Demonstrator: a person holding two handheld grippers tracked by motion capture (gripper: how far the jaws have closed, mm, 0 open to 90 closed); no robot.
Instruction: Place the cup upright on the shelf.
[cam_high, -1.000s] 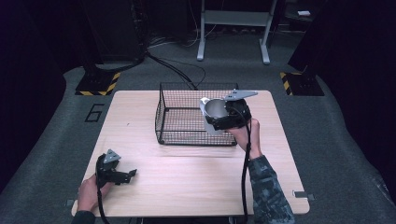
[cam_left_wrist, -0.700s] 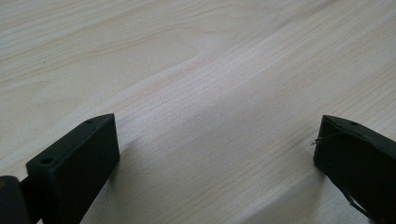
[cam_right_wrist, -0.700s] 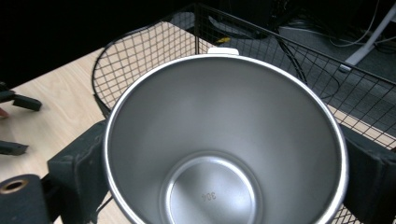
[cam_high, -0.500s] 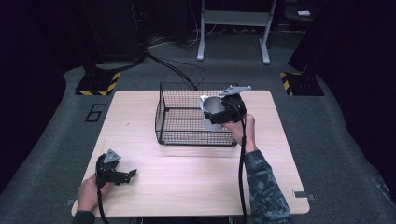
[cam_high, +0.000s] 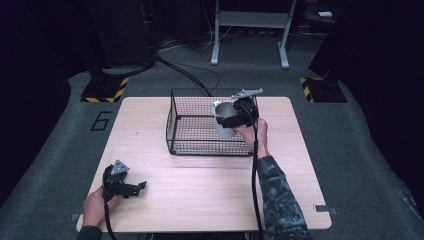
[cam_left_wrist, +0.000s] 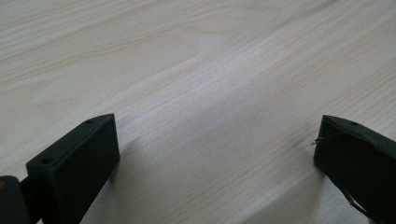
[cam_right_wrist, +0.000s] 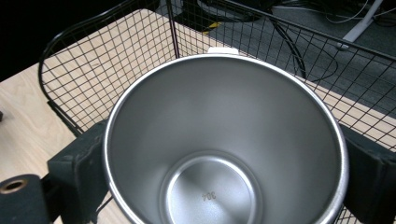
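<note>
- As our right gripper (cam_high: 235, 120) has its jaws pinching the steel cup (cam_high: 226, 119) from both sides, we judge the pick-up done; the cup hangs above the wire basket (cam_high: 192, 131) near its right wall, not yet set down.
- What we judge left is lowering and releasing it.
- Our left gripper (cam_high: 131, 187), jaws spread and empty, rests at the table's (cam_high: 210, 180) front left corner.
- The cup is smooth, brushed metal, round, tapering to its base; the basket is thin black mesh; the table is pale wood grain.
</note>
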